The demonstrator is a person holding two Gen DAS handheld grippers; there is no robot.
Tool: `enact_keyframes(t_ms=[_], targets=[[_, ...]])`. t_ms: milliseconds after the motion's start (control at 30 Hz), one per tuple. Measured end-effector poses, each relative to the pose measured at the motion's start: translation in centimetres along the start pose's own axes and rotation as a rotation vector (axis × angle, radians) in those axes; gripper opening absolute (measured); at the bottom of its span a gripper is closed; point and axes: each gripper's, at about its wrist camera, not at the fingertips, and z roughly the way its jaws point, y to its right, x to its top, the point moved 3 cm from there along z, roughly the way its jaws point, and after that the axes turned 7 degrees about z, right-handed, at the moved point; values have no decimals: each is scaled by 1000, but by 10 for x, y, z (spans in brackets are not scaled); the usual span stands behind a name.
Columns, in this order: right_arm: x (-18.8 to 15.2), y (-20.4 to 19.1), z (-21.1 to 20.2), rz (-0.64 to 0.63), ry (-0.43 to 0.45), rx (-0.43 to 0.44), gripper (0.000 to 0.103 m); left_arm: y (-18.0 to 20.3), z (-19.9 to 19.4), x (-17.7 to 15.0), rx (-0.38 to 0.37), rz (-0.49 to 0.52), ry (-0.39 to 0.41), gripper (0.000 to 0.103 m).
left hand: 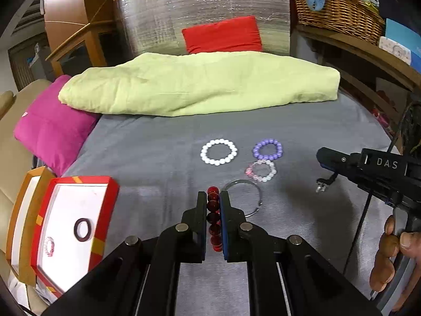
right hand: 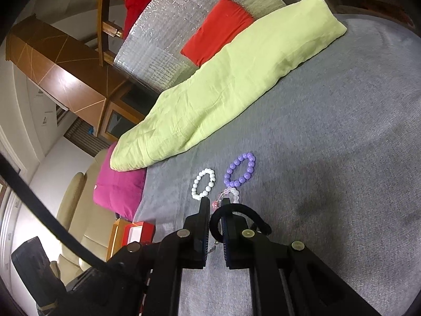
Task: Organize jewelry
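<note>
Four bracelets on the grey sheet (left hand: 147, 152): white (left hand: 219, 151), purple (left hand: 267, 149), pink-clear (left hand: 261, 170), wire bangle (left hand: 243, 197). Red box (left hand: 104, 216), left of them, holds two: dark ring (left hand: 83, 230), pink beads (left hand: 49, 247). Left gripper (left hand: 213, 197) angled down, pinching red beads (left hand: 213, 218). Right gripper (right hand: 215, 202) pinched on a black band (right hand: 236, 213) near the bracelets.

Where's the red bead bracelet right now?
In the left wrist view, the red bracelet is pinched in the left gripper, low centre, above the grey sheet, between the red box and the wire bangle.
</note>
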Motion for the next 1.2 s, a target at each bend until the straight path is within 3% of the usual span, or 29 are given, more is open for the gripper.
enact_keyframes(t_ms=[267, 533, 767, 1000, 1200], targets=[[-6, -8, 2, -30, -25, 20, 9, -31, -1, -11, -22, -79, -20, 10], [-25, -25, 11, -56, -110, 83, 9, -109, -5, -43, -52, -224, -34, 10], [-63, -54, 27, -133, -206, 75, 9, -192, -13, -74, -78, -346, -26, 10], [-110, -119, 65, -246, -326, 106, 9, -253, -15, -100, -79, -421, -27, 10], [-148, -190, 101, -347, -398, 156, 9, -281, -12, -114, -91, -451, -28, 10]])
